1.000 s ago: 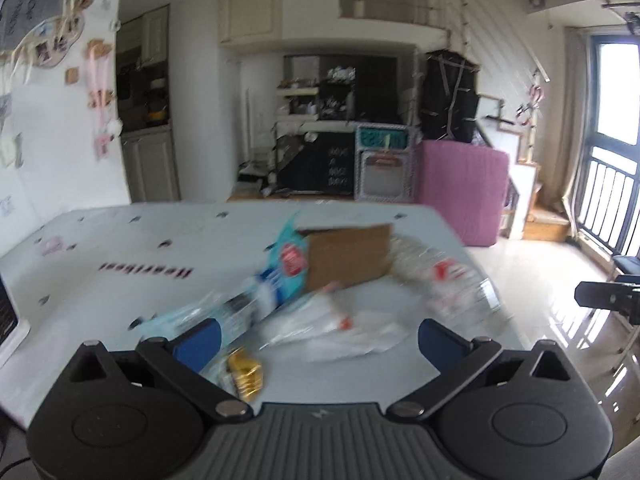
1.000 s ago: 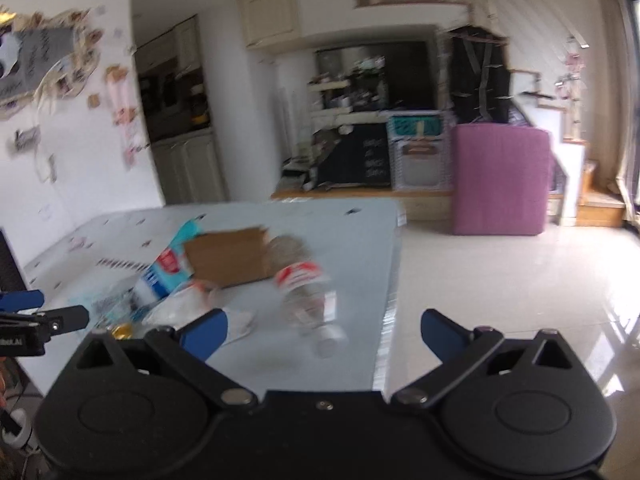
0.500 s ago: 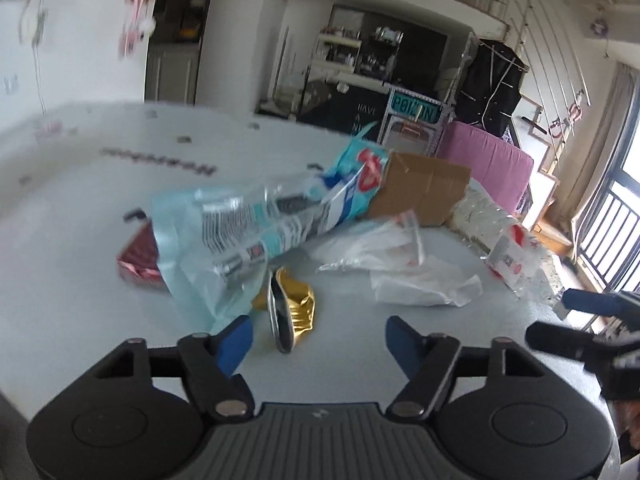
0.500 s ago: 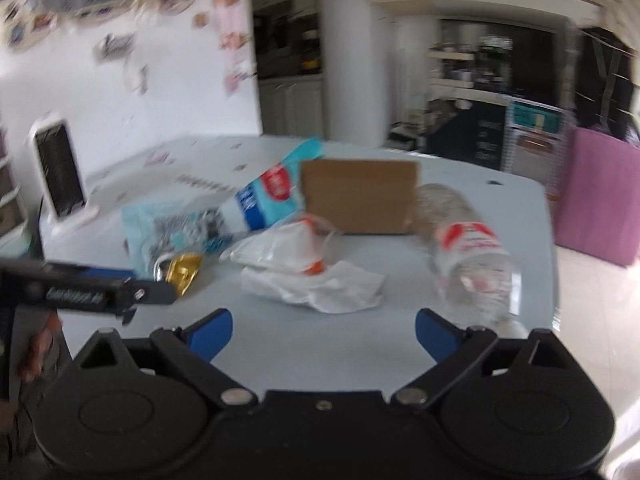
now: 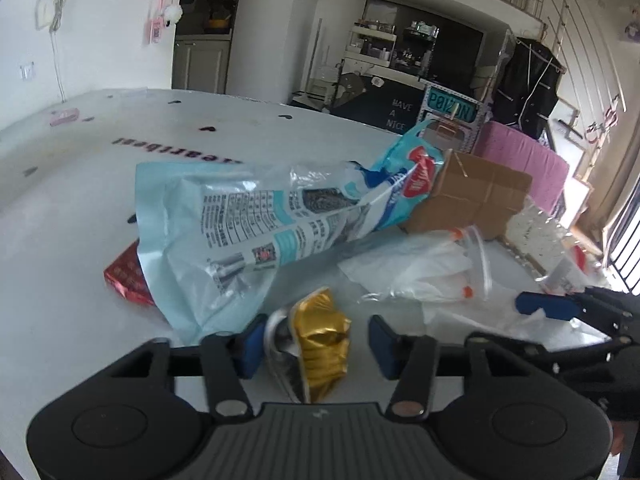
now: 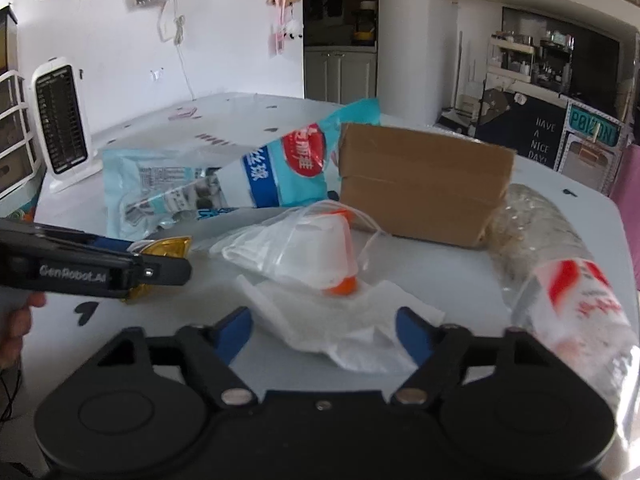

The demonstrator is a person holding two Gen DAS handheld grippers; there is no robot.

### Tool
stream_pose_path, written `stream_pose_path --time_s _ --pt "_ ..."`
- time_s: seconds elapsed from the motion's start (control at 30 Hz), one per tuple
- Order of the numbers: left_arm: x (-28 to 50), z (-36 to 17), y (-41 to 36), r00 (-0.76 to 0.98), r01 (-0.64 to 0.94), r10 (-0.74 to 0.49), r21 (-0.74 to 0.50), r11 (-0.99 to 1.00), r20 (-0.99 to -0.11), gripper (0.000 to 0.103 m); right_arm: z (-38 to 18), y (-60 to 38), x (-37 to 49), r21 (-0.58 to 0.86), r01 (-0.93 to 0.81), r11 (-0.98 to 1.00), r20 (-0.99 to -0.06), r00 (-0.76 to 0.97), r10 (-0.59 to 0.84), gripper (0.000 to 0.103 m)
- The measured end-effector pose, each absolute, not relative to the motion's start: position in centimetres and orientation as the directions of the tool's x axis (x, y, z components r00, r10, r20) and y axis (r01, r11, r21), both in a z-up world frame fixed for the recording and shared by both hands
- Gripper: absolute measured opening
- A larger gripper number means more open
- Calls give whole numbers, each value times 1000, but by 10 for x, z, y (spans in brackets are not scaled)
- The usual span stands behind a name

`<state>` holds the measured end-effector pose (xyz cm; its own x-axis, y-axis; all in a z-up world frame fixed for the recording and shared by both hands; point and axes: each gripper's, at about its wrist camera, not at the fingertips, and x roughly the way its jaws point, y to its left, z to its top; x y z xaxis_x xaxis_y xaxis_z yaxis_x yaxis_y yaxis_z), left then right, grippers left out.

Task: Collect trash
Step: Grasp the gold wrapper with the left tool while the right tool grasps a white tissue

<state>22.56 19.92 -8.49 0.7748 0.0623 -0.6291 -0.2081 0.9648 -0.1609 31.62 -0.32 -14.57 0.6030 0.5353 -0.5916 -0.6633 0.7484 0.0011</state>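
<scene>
Trash lies on a white table [image 5: 72, 208]. A crushed gold can [image 5: 316, 340] sits between the open fingers of my left gripper [image 5: 316, 344]; it also shows in the right wrist view [image 6: 164, 248]. A blue-white plastic bag [image 5: 256, 220] lies behind it, over a red packet [image 5: 126, 276]. A white tissue [image 6: 340, 328] lies between the open fingers of my right gripper [image 6: 324, 336]. A clear zip bag [image 6: 296, 248], a cardboard box [image 6: 420, 188] and a crushed plastic bottle [image 6: 560, 264] lie beyond.
A white heater [image 6: 62, 124] stands at the table's far left edge. The table's right edge drops to a tiled floor with a pink box [image 5: 524, 164]. My right gripper shows at the right of the left wrist view [image 5: 560, 308].
Both grippers have moved in low over the table. The left one now has the gold can between its fingers and has narrowed. The right one now straddles the white tissue.
</scene>
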Motion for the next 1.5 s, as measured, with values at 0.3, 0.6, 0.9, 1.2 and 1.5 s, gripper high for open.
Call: stream_pose_path --time_s 0.3,0.6,0.9,1.2,1.5 --pt "213 -85 189 784 -178 71 -114 977 -616 42 -148 2 307 -12 -671 741 -592 602 535 28" --pt "193 -80 173 776 -171 55 -126 977 -628 42 -140 -19 265 18 -644 765 -615 596 516 11" --pt "161 -51 140 801 -130 49 -93 987 -596 42 -100 -58 229 111 -559 822 -582 634 510 11" --pt "138 -19 110 834 -109 59 -58 992 -549 42 -69 -100 198 148 -490 859 -526 697 488 11" --pt "129 3 68 862 -64 26 -58 996 -507 42 -51 -148 170 152 -436 887 -483 750 452 12"
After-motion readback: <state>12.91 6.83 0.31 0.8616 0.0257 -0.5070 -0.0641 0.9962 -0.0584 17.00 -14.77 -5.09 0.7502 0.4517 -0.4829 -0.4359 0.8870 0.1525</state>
